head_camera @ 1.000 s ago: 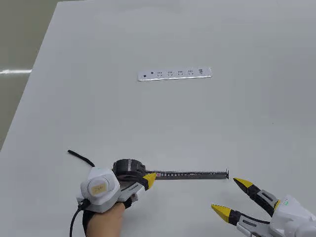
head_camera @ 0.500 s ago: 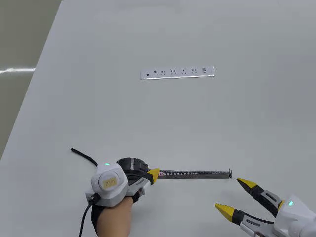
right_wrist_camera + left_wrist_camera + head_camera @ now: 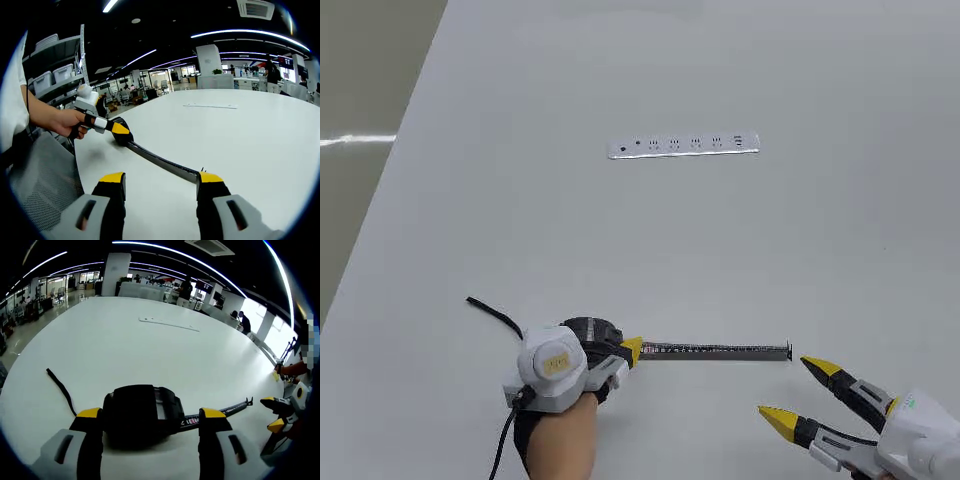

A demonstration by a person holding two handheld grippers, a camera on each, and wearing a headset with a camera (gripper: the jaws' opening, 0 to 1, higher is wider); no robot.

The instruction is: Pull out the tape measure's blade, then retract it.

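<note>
lower left, the left hand-held gripper [image 3: 150, 413] pinches the tape measure [image 3: 588, 335]; its blade [image 3: 715, 351] lies out toward the spread right hand-held gripper [image 3: 794, 389] at lower right. released unguided, the blade could whip back.

Matt black tape measure case [image 3: 142, 410] lies on a smooth white table [image 3: 620, 240].

White power strip [image 3: 684, 147] flat on white desk [image 3: 520, 200]. Left of strip, past desk edge, glossy grey-green floor [image 3: 360, 120].
</note>
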